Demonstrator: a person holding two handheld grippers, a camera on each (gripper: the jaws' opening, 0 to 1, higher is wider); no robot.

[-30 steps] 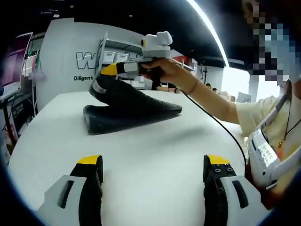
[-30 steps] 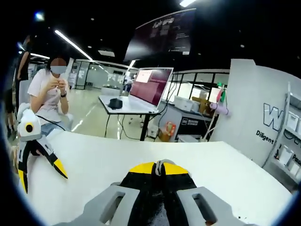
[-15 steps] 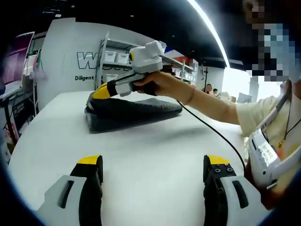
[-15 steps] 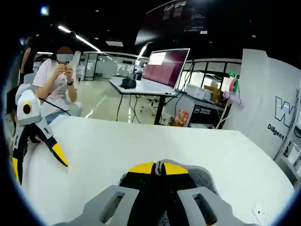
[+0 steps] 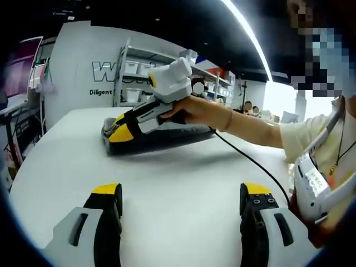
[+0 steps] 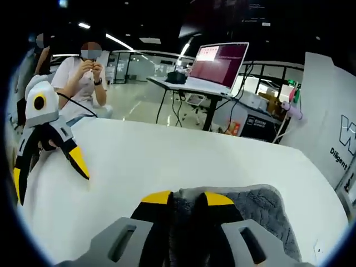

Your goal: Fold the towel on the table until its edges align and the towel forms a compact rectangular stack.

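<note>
- Ahead of left gripper [image 5: 181,196]: white table [image 5: 183,167], bare surface between its wide-spread yellow-tipped jaws; nothing held.
- Farther ahead, well apart from those jaws: dark grey towel [image 5: 161,138], folded into a low stack, lying flat on table.
- On near-left end of that towel: right gripper [image 5: 123,129], grasped by person's hand [image 5: 186,109], tips lowered onto the cloth; black cable trailing from the hand toward the person at right.
- Between right gripper's [image 6: 181,198] own jaws: narrow gap with grey towel [image 6: 261,214] fabric filling it, tips down on the cloth; whether the cloth is pinched or merely pressed, cannot tell.
- Right of those jaws: rest of towel spread flat with rounded corner.
- Left of right gripper: left gripper seen in right gripper view, jaws splayed apart above table [image 6: 167,161].
- Beyond table, far from both grippers: desk with open laptop [image 6: 219,61], seated person [image 6: 83,78], shelving [image 5: 139,72] against white lettered wall.
</note>
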